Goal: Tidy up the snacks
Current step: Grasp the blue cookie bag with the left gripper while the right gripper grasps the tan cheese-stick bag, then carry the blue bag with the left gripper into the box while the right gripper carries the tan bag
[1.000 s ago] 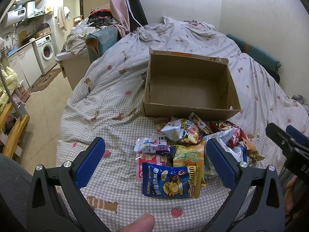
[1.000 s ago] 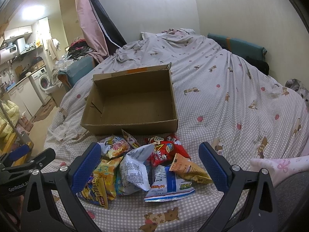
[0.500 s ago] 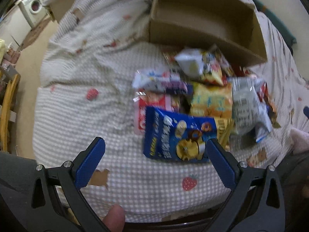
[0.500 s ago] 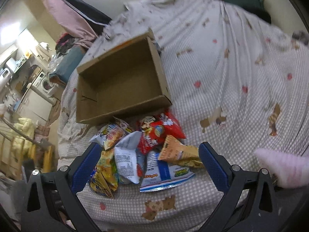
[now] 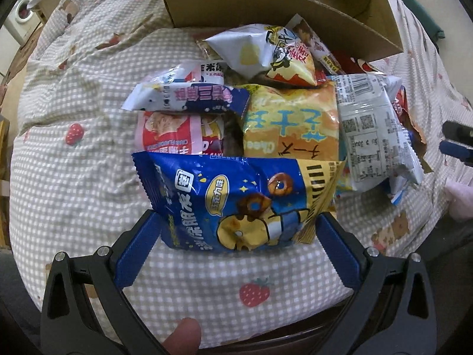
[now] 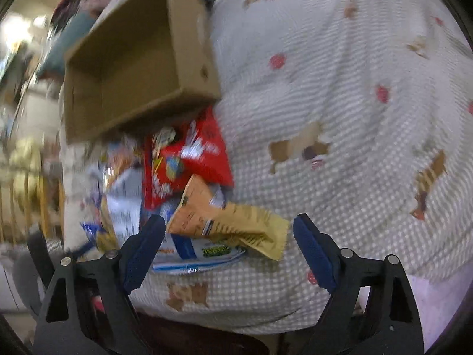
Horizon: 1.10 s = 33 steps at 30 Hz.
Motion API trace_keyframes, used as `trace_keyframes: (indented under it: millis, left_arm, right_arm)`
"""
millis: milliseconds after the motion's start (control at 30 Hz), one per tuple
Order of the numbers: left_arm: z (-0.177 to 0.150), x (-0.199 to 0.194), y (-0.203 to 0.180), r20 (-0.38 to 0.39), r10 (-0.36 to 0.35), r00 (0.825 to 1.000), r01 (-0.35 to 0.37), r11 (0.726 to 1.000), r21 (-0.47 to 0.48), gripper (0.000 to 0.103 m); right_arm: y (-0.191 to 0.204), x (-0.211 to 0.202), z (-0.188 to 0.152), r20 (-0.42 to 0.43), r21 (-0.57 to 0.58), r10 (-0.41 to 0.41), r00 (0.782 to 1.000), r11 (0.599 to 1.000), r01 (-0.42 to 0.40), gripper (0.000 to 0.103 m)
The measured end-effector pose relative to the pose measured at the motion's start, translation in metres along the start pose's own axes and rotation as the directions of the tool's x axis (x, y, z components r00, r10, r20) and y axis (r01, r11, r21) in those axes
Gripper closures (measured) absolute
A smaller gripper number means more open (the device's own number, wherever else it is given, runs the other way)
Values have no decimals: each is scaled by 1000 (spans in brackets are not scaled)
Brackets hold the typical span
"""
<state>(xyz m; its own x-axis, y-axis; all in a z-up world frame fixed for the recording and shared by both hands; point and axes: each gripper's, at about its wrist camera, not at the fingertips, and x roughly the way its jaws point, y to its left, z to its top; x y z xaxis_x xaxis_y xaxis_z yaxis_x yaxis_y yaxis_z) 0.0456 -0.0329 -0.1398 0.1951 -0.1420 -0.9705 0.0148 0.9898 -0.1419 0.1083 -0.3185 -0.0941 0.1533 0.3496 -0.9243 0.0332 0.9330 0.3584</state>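
Note:
Several snack bags lie heaped on the bed in front of an open, empty cardboard box [image 5: 266,3] [image 6: 124,68]. My left gripper [image 5: 238,222] points steeply down, open, with its blue fingers on either side of the lower end of a blue doughnut-print bag [image 5: 236,195]; the pads do not squeeze it. My right gripper [image 6: 227,219] also points down at the heap. Its jaws are closing around a tan packet [image 6: 230,224] that lies between them untouched. Behind that packet sits a red bag [image 6: 189,153]. The right gripper's tip [image 5: 456,142] shows at the left wrist view's right edge.
The bed has a grey checked cover [image 5: 74,192] with strawberry and bear prints. A person's thumb [image 5: 183,337] shows at the bottom, and a pink-socked foot [image 6: 437,304] rests at the right. A washing machine [image 5: 22,14] stands far left beyond the bed.
Both grippers tipped downward and sank toward the heap. The left's fingers now flank the blue bag. The right's fingers stand a little closer together, around the tan packet.

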Motion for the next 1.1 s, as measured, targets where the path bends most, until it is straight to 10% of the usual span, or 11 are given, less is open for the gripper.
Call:
trace_keyframes:
  millis: [333, 467, 800, 1100]
  left_arm:
    - [7, 25, 4, 7, -32, 999, 32, 998, -45, 4]
    - [6, 27, 6, 6, -22, 1000, 22, 999, -36, 29]
    - [-8, 12, 24, -2, -73, 997, 72, 996, -51, 76]
    - [-28, -29, 40, 43, -152, 987, 153, 988, -29, 85]
  right_arm:
    - [-17, 50, 7, -129, 190, 46, 991, 982, -21, 12]
    - [-22, 51, 9, -131, 227, 57, 990, 974, -26, 12]
    - [-8, 35, 1, -85, 131, 10, 996, 991, 1, 60]
    - [2, -9, -21, 19, 88, 39, 999, 995, -41, 65]
